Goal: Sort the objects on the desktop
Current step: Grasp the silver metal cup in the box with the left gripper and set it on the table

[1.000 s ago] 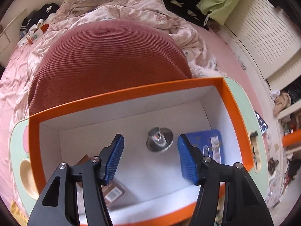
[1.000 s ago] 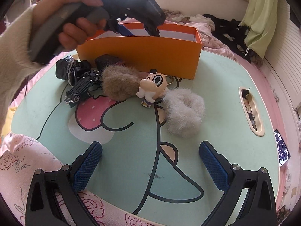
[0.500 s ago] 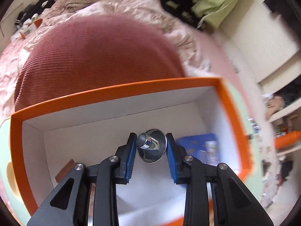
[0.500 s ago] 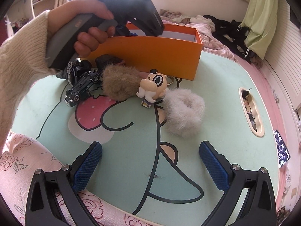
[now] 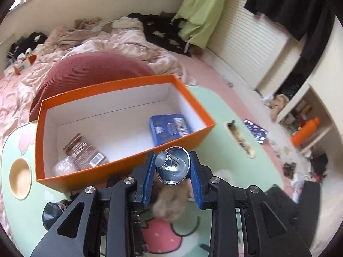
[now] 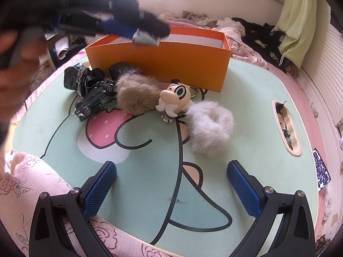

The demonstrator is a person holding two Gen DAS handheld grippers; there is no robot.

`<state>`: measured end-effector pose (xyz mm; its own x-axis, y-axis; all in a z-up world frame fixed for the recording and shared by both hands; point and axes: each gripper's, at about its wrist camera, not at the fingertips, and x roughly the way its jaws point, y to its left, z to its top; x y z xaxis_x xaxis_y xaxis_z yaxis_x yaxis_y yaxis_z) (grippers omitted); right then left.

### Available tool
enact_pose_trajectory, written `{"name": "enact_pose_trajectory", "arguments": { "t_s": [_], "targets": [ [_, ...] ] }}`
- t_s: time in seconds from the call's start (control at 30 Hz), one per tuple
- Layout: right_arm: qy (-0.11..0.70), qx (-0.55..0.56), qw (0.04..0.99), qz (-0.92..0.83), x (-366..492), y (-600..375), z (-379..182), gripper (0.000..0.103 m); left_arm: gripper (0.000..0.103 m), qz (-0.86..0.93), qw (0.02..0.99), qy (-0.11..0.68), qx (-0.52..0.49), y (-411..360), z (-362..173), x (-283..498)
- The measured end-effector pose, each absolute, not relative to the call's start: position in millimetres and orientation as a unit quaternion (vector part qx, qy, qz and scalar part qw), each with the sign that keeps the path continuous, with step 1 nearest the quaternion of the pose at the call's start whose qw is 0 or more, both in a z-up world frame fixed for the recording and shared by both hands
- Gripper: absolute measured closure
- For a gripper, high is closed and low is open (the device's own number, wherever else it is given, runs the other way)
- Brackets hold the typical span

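My left jaws [image 5: 172, 168] are clamped across the flared rim of a small shiny metal cup [image 5: 173, 165], held over the near wall of the orange box [image 5: 126, 158]; it looks light, stiff and probably slippery, so this rim grip seems fair, while my right jaws [image 6: 171, 185] hang open above the desk [image 6: 246, 107].

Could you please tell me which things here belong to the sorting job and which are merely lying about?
Job: orange box, shiny metal funnel in left gripper, toy car, cartoon figurine, two furry scrunchies.
Lying about: bedding, green cloth, orange bottle.
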<state>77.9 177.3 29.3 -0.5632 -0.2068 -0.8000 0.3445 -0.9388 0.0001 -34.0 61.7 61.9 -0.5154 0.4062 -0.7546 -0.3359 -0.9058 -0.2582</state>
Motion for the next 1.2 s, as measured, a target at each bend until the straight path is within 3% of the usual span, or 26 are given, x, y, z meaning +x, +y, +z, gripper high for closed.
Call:
{"name": "enact_pose_trajectory", "arguments": {
  "t_s": [0.13, 0.2, 0.27, 0.43, 0.77, 0.93, 1.0, 1.07, 1.1, 1.17, 1.2],
  "targets": [
    [0.078, 0.440, 0.156, -0.881, 78.1, 177.2, 29.1, 0.000, 0.065, 0.865, 0.225, -0.054, -0.445, 56.2, 55.8, -32.3],
    [0.078, 0.440, 0.156, -0.881, 78.2, 177.2, 29.1, 0.000, 0.046, 0.874, 0.216, -0.046, -0.432, 51.5, 59.9, -23.7],
    [0.078, 0.440, 0.156, -0.881, 78.3, 177.2, 29.1, 0.000, 0.040, 0.886, 0.202, -0.040, -0.416, 46.5, 65.6, -15.0],
    [0.079, 0.440, 0.156, -0.881, 78.7, 177.6, 28.6, 0.000, 0.031, 0.895, 0.171, -0.033, -0.411, 16.1, 63.9, 19.2],
    [0.081, 0.437, 0.146, -0.884, 80.1, 178.6, 33.2, 0.000, 0.031, 0.885, 0.103, 0.011, -0.455, -8.6, 6.8, 63.9],
    [0.082, 0.438, 0.143, -0.884, 76.5, 178.8, 32.3, 0.000, 0.015, 0.890, 0.100, 0.033, -0.443, -0.7, -1.6, 67.0],
    [0.082, 0.435, 0.144, -0.885, 76.9, 178.4, 32.2, 0.000, 0.000, 0.888, 0.104, 0.034, -0.447, 0.4, -4.3, 65.4],
    [0.083, 0.432, 0.148, -0.886, 76.2, 177.7, 33.1, 0.001, 0.000, 0.887, 0.107, 0.034, -0.447, 0.6, -5.3, 65.6],
    [0.085, 0.425, 0.153, -0.888, 77.1, 176.8, 35.9, 0.003, 0.000, 0.887, 0.107, 0.033, -0.447, 0.4, -5.5, 65.3],
    [0.079, 0.410, 0.170, -0.893, 79.0, 175.4, 46.5, 0.027, 0.000, 0.888, 0.107, 0.033, -0.446, -0.3, -5.7, 64.9],
    [0.067, 0.405, 0.185, -0.893, 78.3, 175.0, 55.6, 0.031, 0.000, 0.888, 0.107, 0.033, -0.446, 0.2, -5.5, 65.1]
  ]
}}
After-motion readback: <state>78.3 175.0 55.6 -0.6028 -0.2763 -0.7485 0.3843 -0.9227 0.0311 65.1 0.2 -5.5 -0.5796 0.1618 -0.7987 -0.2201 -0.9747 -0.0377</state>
